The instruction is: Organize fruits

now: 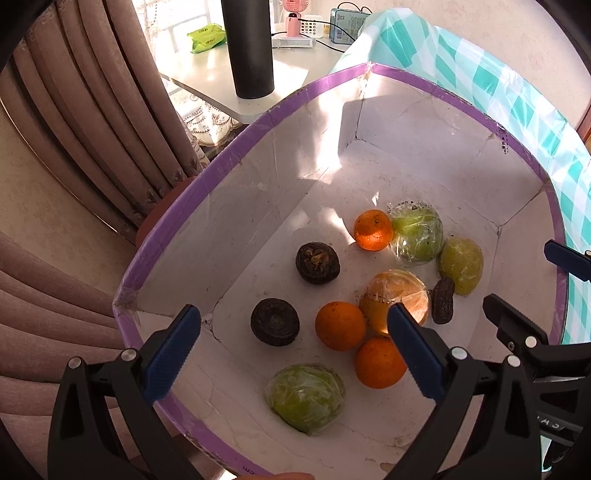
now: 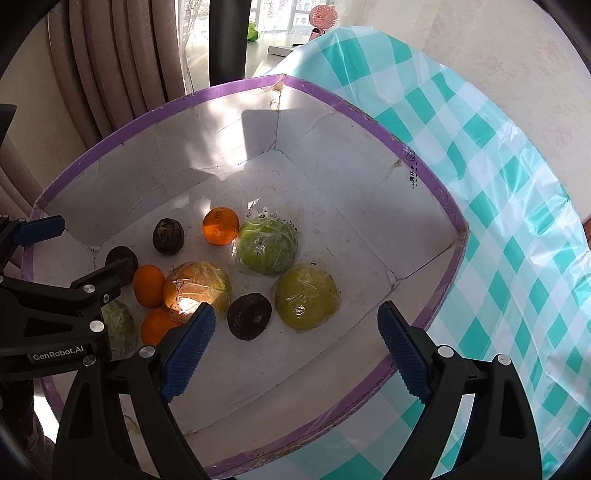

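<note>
Looked like nothing was sorted yet: both the left gripper (image 1: 291,343) and right gripper (image 2: 295,347) hung spread wide and empty over the box (image 2: 436,192), with the oranges (image 1: 340,325), wrapped green fruit (image 2: 266,245) and dark ones (image 1: 317,263) all jumbled on its floor.

A tall black cylindrical bottle (image 1: 251,48) stands on a white table (image 1: 218,85). Behind it lie a green plastic packet (image 1: 207,37), a small pink fan (image 1: 293,16) and a teal box (image 1: 345,24). Brown pleated curtains (image 1: 92,110) hang at the left.
</note>
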### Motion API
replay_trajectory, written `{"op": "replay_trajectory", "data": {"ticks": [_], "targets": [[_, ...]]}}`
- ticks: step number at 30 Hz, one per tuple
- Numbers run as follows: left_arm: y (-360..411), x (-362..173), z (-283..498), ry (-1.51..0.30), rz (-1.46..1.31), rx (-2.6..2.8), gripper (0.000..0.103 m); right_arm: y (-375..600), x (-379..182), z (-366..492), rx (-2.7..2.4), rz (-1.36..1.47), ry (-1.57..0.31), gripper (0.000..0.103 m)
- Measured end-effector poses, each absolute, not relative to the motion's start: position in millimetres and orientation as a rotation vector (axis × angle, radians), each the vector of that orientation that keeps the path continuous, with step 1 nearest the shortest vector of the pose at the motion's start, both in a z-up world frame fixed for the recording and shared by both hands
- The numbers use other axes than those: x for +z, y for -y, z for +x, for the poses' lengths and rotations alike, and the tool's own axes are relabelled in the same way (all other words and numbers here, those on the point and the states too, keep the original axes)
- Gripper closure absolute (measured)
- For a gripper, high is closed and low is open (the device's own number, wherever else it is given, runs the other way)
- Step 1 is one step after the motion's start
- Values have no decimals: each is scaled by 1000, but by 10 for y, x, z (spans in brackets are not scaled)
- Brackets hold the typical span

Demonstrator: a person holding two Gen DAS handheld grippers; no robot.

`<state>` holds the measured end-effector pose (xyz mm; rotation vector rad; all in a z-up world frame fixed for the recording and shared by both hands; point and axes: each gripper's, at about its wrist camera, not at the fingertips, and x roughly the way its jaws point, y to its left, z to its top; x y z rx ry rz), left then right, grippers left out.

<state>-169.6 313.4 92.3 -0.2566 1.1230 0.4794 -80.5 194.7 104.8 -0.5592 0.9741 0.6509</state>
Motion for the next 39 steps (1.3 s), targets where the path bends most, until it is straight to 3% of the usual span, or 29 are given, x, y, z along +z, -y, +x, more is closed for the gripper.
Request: {"op": "replay_trajectory", "data": {"ticks": [6, 39], "targets": [[-3160, 889, -1708, -1118, -319, 424, 2, -2028, 970, -862, 685, -706, -985, 16], [-3078, 862, -1702, -1137, -250, 430, 2, -2019, 980, -816, 758, -648, -1012, 16]]}}
